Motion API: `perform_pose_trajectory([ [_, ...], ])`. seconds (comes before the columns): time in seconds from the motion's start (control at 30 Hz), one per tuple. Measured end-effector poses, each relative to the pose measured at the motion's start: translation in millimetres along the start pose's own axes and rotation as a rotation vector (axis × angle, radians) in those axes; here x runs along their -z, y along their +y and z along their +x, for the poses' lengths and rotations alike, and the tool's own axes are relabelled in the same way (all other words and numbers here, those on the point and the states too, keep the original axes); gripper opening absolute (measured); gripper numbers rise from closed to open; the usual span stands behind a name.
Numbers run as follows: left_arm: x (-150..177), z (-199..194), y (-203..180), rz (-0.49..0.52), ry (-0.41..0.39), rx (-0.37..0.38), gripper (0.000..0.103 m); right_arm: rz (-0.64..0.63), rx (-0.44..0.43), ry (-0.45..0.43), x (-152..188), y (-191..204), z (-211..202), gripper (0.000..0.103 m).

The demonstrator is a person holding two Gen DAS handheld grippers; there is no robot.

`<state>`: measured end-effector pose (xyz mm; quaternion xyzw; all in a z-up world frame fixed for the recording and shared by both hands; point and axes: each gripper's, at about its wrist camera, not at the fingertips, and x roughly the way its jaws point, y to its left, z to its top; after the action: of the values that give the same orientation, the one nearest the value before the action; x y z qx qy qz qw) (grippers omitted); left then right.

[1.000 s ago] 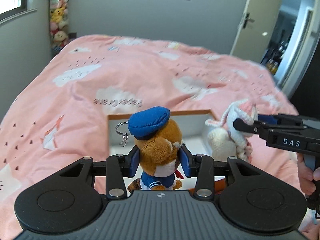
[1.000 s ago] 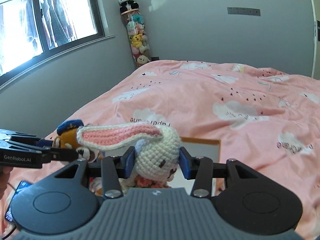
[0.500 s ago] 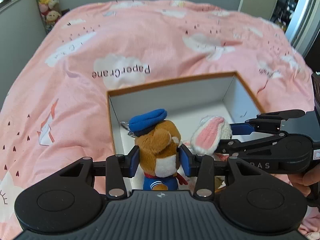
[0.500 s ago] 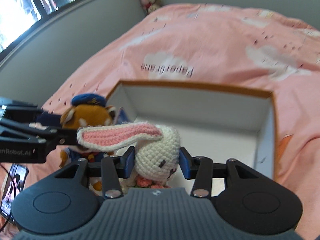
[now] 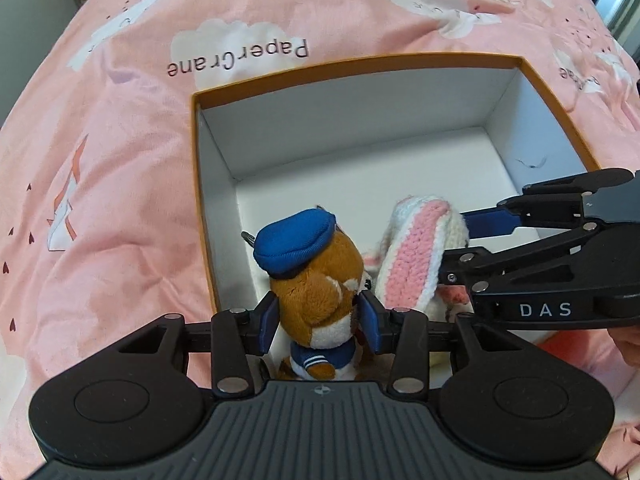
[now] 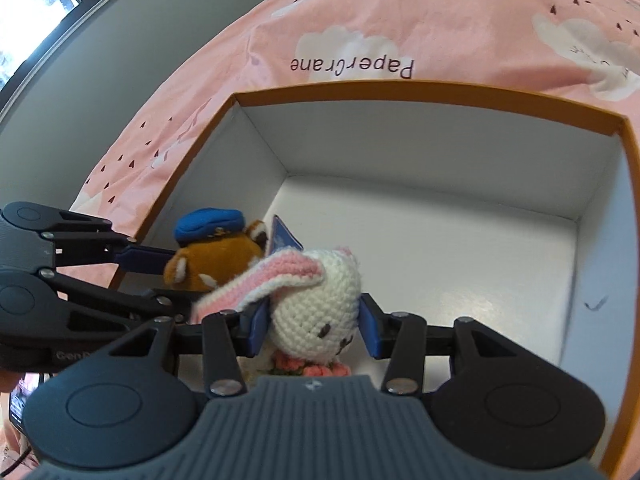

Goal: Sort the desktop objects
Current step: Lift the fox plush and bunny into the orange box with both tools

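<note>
Both toys lowered into box (image 5: 400, 65): left gripper (image 5: 320, 322) pinching bear (image 5: 320, 292), right gripper (image 6: 312, 330) pinching bunny (image 6: 316, 300).

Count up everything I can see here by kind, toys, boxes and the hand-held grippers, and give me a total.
Plush toys: 2, the brown bear in a blue cap and the white crochet rabbit
Boxes: 1, the orange-rimmed box
Hand-held grippers: 2, left hand-held gripper, right hand-held gripper
Total: 5
</note>
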<state>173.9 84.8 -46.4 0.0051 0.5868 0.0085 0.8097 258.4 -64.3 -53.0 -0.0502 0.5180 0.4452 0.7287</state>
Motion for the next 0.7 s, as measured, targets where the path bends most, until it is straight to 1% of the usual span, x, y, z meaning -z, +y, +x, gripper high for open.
perform_pose_trajectory([
  [0.13, -1.4, 2.4, 4.9, -0.013, -0.006, 0.012, 0.050, 0.039, -0.007, 0.011, -6.2, -3.1, 5.0, 0.051],
  [0.2, -1.1, 2.6, 3.9, -0.004, -0.013, 0.015, 0.052, 0.056, -0.006, 0.016, -9.0, -4.4, 8.3, 0.052],
  [0.33, 0.9, 4.7, -1.4, 0.035, -0.028, -0.002, 0.053, 0.080, 0.000, 0.037, -11.6, -3.4, 9.5, 0.055],
  [0.37, 1.0, 5.1, -3.0, 0.045, -0.029, -0.008, 0.053, 0.079, 0.004, 0.039, -11.3, -2.8, 9.1, 0.057],
  [0.4, 0.8, 5.9, -3.9, 0.050, -0.031, -0.010, 0.054, 0.079, 0.014, 0.042, -11.0, -2.5, 8.6, 0.062],
  [0.43, 1.0, 6.2, -4.6, 0.052, -0.034, -0.007, 0.055, 0.083, 0.026, 0.047, -10.5, -2.3, 7.5, 0.065],
  [0.47, 1.0, 6.0, -4.8, 0.051, -0.037, 0.000, 0.057, 0.086, 0.036, 0.047, -10.2, -2.1, 6.1, 0.066],
  [0.57, 1.9, 7.3, -5.9, 0.061, -0.047, 0.000, 0.057, 0.086, 0.039, 0.049, -9.5, -2.5, 4.2, 0.066],
  [0.6, 2.5, 7.8, -7.0, 0.067, -0.049, -0.003, 0.056, 0.092, 0.038, 0.057, -9.6, -3.2, 5.5, 0.066],
  [0.63, 2.8, 8.4, -7.8, 0.076, -0.049, -0.001, 0.050, 0.102, 0.032, 0.066, -9.8, -4.1, 7.5, 0.065],
  [0.67, 3.2, 8.8, -7.8, 0.074, -0.045, 0.005, 0.041, 0.117, 0.020, 0.074, -9.7, -5.6, 9.1, 0.065],
  [0.7, 3.8, 8.4, -6.4, 0.063, -0.043, 0.015, 0.041, 0.130, 0.009, 0.082, -9.4, -6.8, 10.2, 0.065],
])
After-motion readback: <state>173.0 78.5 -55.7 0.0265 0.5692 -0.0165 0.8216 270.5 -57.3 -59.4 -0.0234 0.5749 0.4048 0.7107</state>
